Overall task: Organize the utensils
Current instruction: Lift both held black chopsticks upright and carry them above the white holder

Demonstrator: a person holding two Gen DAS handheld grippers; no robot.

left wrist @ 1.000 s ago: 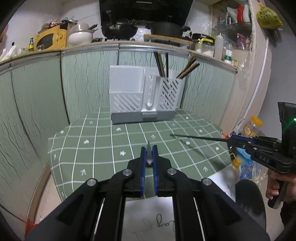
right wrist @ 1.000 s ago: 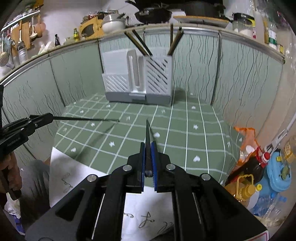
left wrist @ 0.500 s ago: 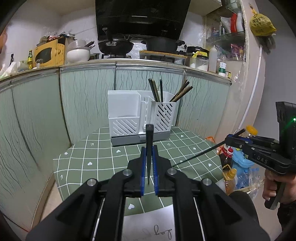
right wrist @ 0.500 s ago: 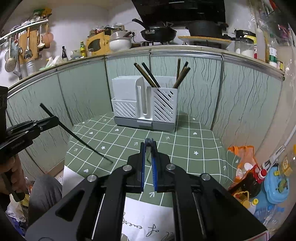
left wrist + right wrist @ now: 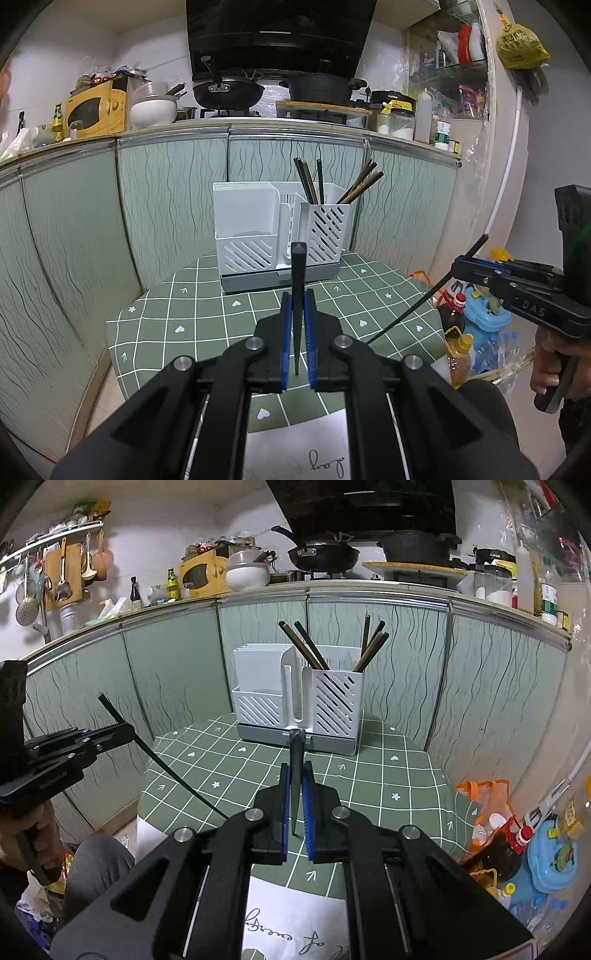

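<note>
A white slotted utensil holder (image 5: 255, 236) (image 5: 266, 686) stands at the far side of the table, with several dark and brown chopsticks (image 5: 317, 181) (image 5: 373, 642) leaning in its right compartment. My left gripper (image 5: 297, 295) is shut on a black chopstick (image 5: 298, 258) that stands nearly upright between the blue pads. In the right wrist view that gripper (image 5: 129, 729) shows at the left. My right gripper (image 5: 296, 770) is shut on another black chopstick (image 5: 296, 742). From the left wrist view this gripper (image 5: 458, 266) holds its stick (image 5: 406, 310) slanted down over the table.
The small table wears a green checked cloth (image 5: 207, 314) with white paper (image 5: 288, 915) at its near edge. Green-panelled kitchen cabinets (image 5: 166, 192) curve close behind. Bottles and bags (image 5: 517, 842) crowd the floor to the right. A person's hand (image 5: 546, 373) grips the right handle.
Both grippers have risen above the table. Each chopstick has swung from lying almost level to standing steeply. The holder now sits lower in both views.
</note>
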